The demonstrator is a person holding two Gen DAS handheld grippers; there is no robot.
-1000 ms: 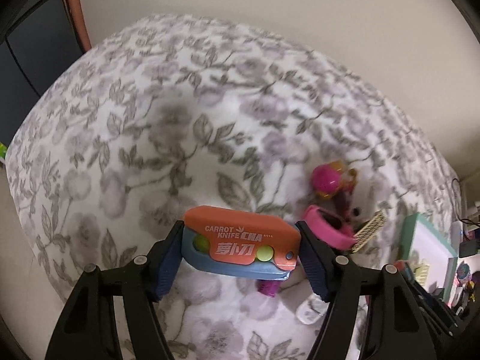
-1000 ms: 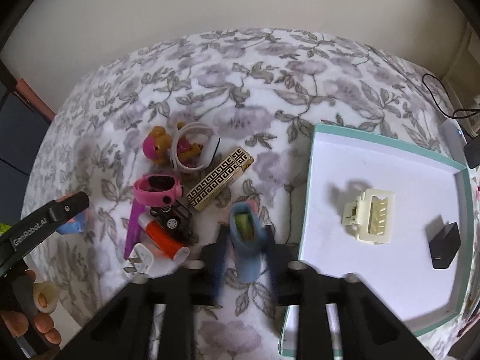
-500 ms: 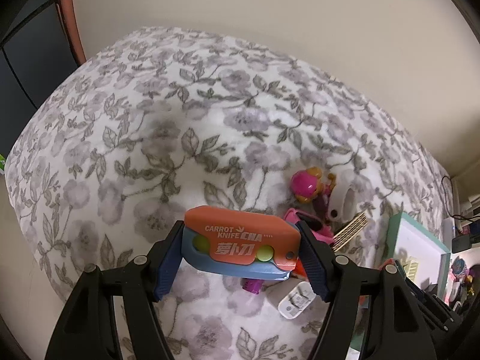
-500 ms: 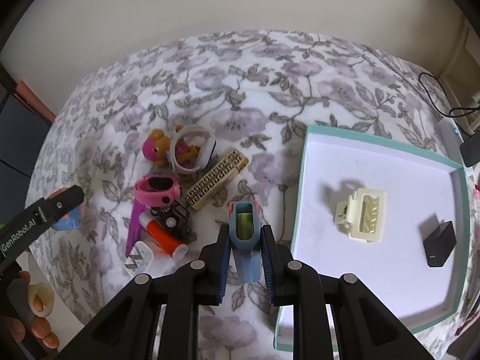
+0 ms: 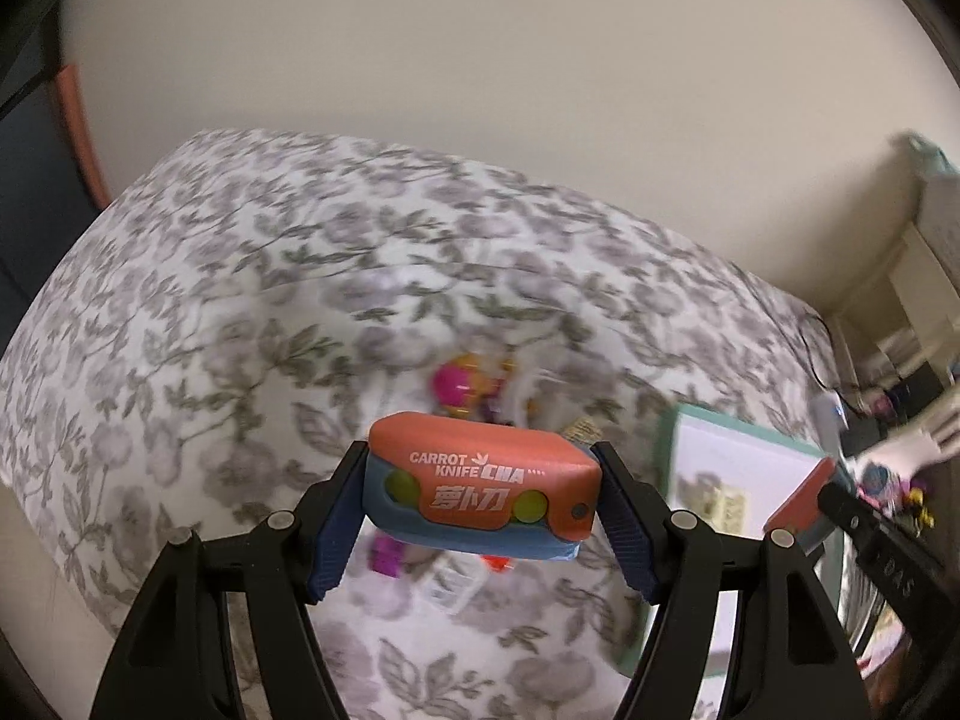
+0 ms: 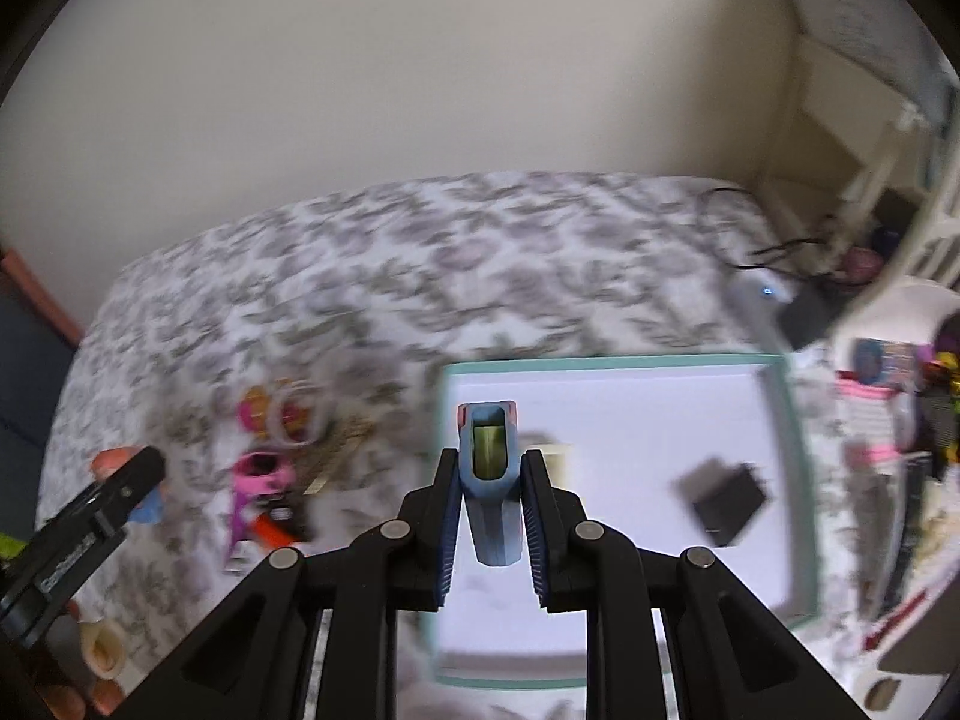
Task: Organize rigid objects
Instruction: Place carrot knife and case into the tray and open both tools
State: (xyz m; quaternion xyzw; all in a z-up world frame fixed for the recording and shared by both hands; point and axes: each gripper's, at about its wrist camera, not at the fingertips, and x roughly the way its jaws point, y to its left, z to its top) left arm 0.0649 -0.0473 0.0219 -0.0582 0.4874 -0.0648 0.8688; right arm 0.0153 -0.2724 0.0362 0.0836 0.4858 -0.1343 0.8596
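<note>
My left gripper is shut on an orange and blue carrot knife toy, held crosswise above the floral bed. My right gripper is shut on a second blue carrot knife toy, held end-on over the near left part of the teal-rimmed white tray. In the tray lie a black block and a cream hair clip, mostly hidden behind the right gripper. A pile of small toys lies on the bed left of the tray. The left gripper also shows in the right wrist view.
The tray also shows in the left wrist view, with the toy pile behind the held knife. A cluttered side area with cables and shelves lies right of the bed. The wall is close behind.
Both grippers have swung to the right and tilted up, blurring the view. The right gripper with its toy has moved from beside the tray to over it.
</note>
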